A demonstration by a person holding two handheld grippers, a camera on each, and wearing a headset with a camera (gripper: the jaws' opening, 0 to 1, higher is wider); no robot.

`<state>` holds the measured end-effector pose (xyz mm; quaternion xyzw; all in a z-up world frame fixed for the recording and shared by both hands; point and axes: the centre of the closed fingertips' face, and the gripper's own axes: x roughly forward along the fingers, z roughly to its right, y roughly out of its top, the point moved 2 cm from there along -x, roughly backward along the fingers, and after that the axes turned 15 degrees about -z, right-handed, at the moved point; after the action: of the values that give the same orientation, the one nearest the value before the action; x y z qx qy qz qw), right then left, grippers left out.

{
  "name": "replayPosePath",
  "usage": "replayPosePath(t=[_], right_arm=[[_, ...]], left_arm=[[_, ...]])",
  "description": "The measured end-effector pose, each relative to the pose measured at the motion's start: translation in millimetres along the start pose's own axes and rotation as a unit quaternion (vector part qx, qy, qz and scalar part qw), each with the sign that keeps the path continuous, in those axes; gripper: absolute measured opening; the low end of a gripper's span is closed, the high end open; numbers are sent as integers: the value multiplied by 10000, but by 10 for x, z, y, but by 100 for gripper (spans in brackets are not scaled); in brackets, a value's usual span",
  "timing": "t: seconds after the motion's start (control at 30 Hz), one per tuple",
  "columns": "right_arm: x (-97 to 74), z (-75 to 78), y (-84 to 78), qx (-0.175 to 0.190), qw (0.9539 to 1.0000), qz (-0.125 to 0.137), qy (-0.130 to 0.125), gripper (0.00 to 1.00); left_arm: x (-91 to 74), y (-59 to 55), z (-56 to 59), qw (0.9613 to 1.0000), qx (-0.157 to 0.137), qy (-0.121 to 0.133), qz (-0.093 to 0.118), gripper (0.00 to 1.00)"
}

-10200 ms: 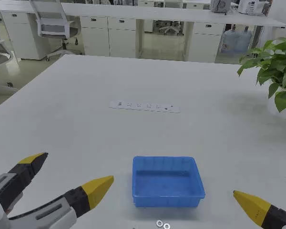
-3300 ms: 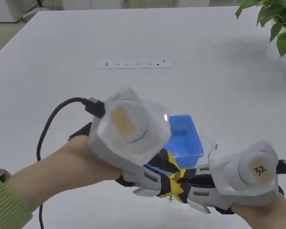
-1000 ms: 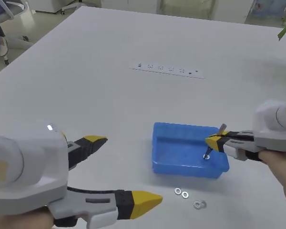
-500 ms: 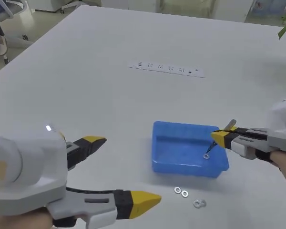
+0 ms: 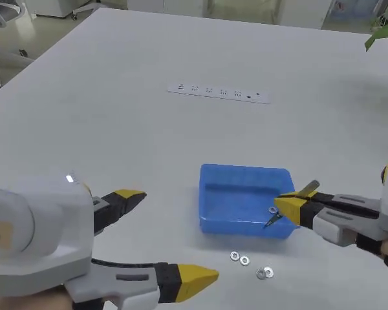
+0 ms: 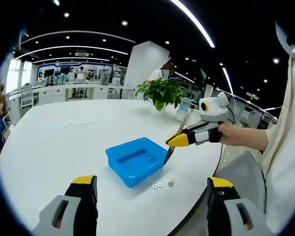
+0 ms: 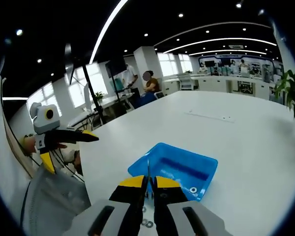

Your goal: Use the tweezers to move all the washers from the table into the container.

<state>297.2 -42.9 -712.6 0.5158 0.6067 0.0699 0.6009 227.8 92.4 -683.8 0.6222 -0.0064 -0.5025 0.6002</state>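
Note:
The blue container (image 5: 246, 200) sits on the white table with one washer (image 5: 273, 210) lying inside near its right side. Three washers (image 5: 244, 261) lie on the table just in front of it. My right gripper (image 5: 290, 206) is shut on the tweezers (image 5: 270, 221), whose tips point down at the container's near right wall with nothing between them. In the right gripper view the tweezers (image 7: 148, 169) stick up from the shut jaws over the container (image 7: 179, 167). My left gripper (image 5: 167, 236) is wide open at the lower left, well clear of the container (image 6: 135, 160).
A white power strip (image 5: 213, 92) lies flush in the table farther back. Plant leaves (image 5: 383, 32) hang at the far right corner. Bare tabletop surrounds the container on the left and behind.
The washer that hung at the tweezers' tips a second ago now lies in the container. My right gripper has drawn back toward the container's near right corner. The left gripper has stayed put.

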Motion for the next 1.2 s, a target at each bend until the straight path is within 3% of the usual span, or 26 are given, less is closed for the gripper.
replayPosePath(t=[0.23, 0.4, 0.73, 0.9, 1.03, 1.13, 1.2], right_arm=[[193, 16, -341, 273, 9986, -432, 150, 2], [260, -24, -486, 334, 9970, -650, 263, 2], [187, -78, -432, 274, 9973, -616, 303, 2], [235, -100, -538, 197, 9957, -840, 321, 3], [223, -119, -537, 154, 9958, -843, 323, 3], [229, -166, -539, -63, 9953, -898, 368, 3], [229, -214, -549, -479, 9934, -990, 328, 3]], left_arm=[[-14, -8, 3, 10000, 18, 7, -13, 94], [-25, -31, -12, 10000, 11, 28, -47, 94], [-10, -34, 26, 10000, 36, 0, -69, 93], [-7, -37, 41, 9999, 55, -11, -89, 93], [-13, -36, 42, 9999, 58, -9, -89, 93], [-8, -40, 50, 9999, 62, -15, -102, 92], [-1, -38, 61, 9999, 76, -24, -113, 92]])
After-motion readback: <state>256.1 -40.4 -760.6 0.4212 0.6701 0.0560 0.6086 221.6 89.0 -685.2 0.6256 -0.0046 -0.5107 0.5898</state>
